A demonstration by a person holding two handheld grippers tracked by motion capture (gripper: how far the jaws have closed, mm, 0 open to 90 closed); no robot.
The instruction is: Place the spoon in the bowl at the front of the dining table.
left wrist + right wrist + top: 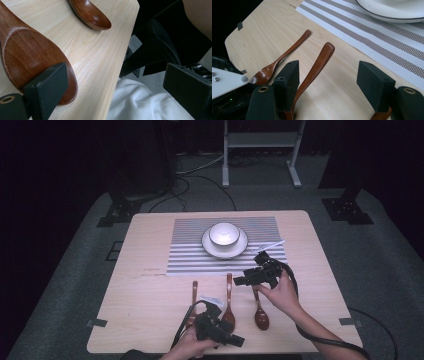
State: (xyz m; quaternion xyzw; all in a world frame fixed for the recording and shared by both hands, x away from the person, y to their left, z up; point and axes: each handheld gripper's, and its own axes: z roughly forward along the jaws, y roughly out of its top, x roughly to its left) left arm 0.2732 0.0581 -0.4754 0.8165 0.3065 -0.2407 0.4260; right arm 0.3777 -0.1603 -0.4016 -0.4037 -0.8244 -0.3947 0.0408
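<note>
Three brown wooden spoons lie side by side on the pale table, below a striped placemat: left spoon, middle spoon, right spoon. My left gripper hangs open at the near edge. Its left jaw sits over the middle spoon's bowl, with the right spoon's bowl farther off. My right gripper is open just above the spoon handles. The middle spoon's handle runs between its jaws, close to the left one, and the left spoon lies beyond.
A white bowl stands on a white plate in the middle of the placemat, and a thin white stick lies right of it. White cloth shows below the table's near edge. A white frame stands on the floor behind.
</note>
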